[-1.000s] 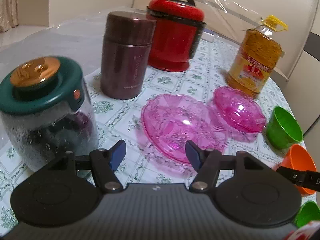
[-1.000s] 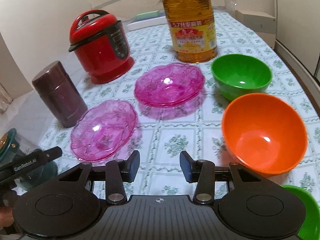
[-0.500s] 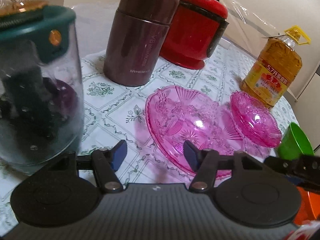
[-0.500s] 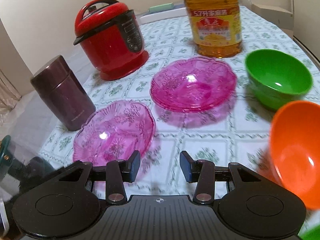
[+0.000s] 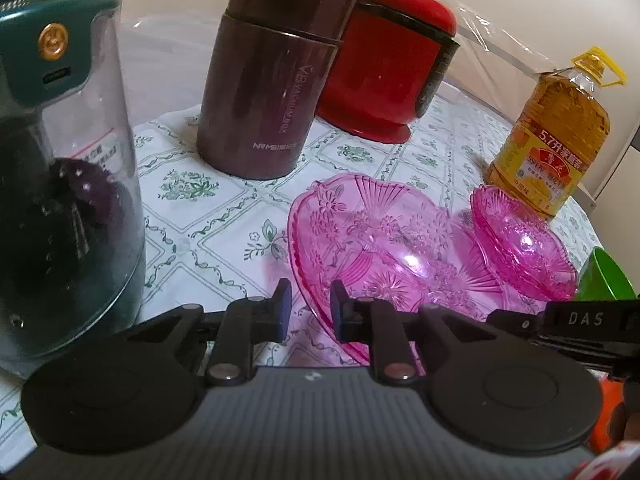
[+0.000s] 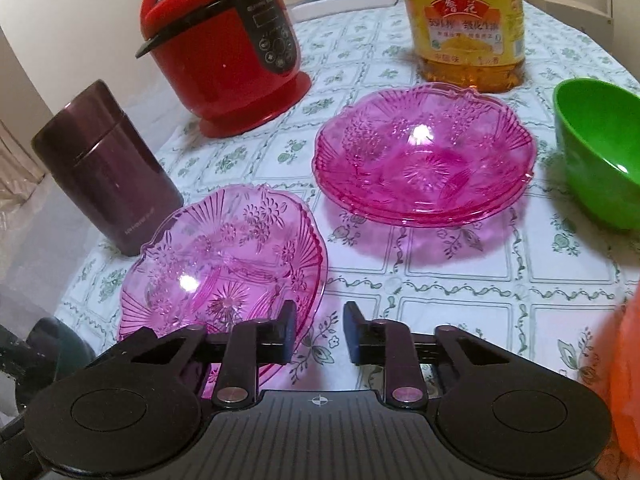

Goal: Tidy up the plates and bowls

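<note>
A single pink glass plate lies on the tablecloth; it also shows in the right wrist view. My left gripper has narrowed around the plate's near rim, the rim between the pads with a small gap showing. A stack of pink plates sits further back, seen in the left wrist view too. My right gripper is open and empty, just right of the single plate's edge. A green bowl and an orange bowl are at the right.
A maroon flask, a red cooker and an oil bottle stand behind the plates. A green-lidded glass jar stands close at the left. The right gripper's body reaches in from the right.
My left gripper has moved forward and down to the single plate's rim and its jaws have narrowed. My right gripper has moved left and closer to the plates; the orange bowl slid out of view.
</note>
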`<state>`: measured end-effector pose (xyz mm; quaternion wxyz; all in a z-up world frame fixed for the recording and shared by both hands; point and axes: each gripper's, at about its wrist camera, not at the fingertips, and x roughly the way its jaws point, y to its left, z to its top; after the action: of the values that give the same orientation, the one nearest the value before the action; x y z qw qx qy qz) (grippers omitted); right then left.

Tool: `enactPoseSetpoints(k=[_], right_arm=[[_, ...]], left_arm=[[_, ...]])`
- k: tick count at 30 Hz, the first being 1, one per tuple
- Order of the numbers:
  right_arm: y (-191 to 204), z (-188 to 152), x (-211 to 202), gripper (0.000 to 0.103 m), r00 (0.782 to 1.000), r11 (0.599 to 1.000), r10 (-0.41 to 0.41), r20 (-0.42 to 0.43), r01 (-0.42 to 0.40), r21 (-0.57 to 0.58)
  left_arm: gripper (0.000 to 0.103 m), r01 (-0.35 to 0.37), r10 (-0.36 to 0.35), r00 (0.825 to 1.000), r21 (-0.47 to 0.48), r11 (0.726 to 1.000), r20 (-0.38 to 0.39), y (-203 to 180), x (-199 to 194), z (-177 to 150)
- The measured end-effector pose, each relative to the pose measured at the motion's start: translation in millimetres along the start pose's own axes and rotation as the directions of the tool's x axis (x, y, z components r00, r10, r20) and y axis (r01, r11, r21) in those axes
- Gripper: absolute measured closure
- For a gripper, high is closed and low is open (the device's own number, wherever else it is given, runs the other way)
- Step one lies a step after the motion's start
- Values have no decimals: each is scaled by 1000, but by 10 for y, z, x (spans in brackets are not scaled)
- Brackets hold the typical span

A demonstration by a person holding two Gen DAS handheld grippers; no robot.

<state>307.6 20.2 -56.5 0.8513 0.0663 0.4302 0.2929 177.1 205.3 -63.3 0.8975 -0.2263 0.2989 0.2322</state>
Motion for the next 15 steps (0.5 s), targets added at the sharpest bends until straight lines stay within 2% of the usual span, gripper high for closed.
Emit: enactPoseSetpoints(k=[2, 7, 15], right_arm=[[20, -13, 4, 92, 1000, 1000, 7, 2, -7, -8], [62, -65, -51, 92, 1000, 1000, -6, 2, 6, -20], [85, -175, -374, 92, 1000, 1000, -6, 26, 6, -2]], left_arm=[[90, 9, -9, 1000, 5, 1000, -4, -8, -4, 5], [90, 11, -11, 1000, 38, 999, -2, -48, -115, 25], [90, 26, -28, 1000, 80, 996, 14, -150, -377, 72]])
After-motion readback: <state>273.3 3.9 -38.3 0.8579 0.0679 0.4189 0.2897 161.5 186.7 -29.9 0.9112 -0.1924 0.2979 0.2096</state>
